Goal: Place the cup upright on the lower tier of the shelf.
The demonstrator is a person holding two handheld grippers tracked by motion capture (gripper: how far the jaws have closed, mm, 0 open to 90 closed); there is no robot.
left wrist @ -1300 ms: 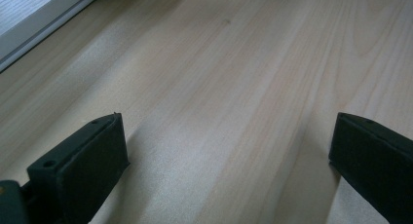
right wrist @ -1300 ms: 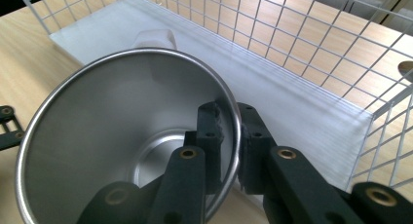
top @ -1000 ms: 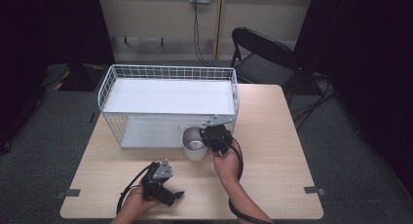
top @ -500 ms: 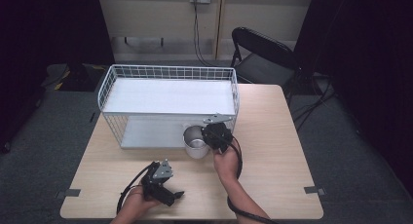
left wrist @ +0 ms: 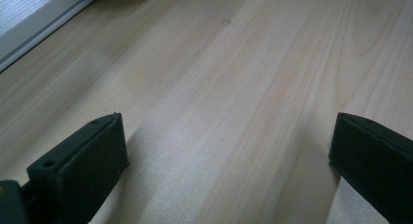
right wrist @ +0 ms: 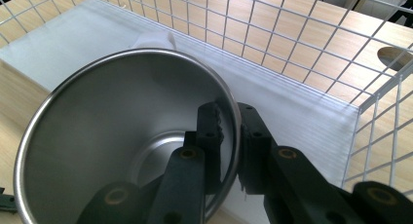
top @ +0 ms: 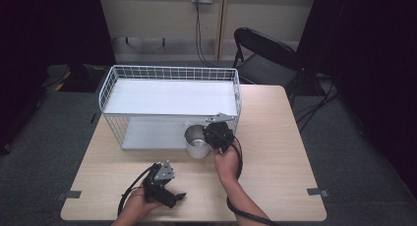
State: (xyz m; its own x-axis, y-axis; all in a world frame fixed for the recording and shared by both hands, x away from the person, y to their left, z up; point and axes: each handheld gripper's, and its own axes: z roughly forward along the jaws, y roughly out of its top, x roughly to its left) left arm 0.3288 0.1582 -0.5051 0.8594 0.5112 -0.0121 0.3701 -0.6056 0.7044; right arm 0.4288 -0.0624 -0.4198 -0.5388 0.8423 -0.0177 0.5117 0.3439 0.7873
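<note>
A steel cup (top: 197,140) with a white outside stands upright at the front of the white wire rack (top: 169,73), at the edge of its lower shelf. My right gripper (top: 211,133) is shut on the cup's rim (right wrist: 233,118), one jaw inside and one outside. The cup's shiny inside (right wrist: 117,136) is bare. My left gripper (top: 173,199) rests near the table's front edge, left of the right forearm. Its jaws stand wide apart over bare wood (left wrist: 229,107), with nothing between them.
The rack has a white upper shelf (top: 172,96) and a lower shelf (top: 147,135). Its wire wall (right wrist: 302,34) rises just behind the cup. A black chair (top: 265,54) stands behind the table. Bare wood lies right of the rack (top: 275,132).
The right gripper and the cup have shifted only slightly by the rack's front. The left gripper has stayed where it was.
</note>
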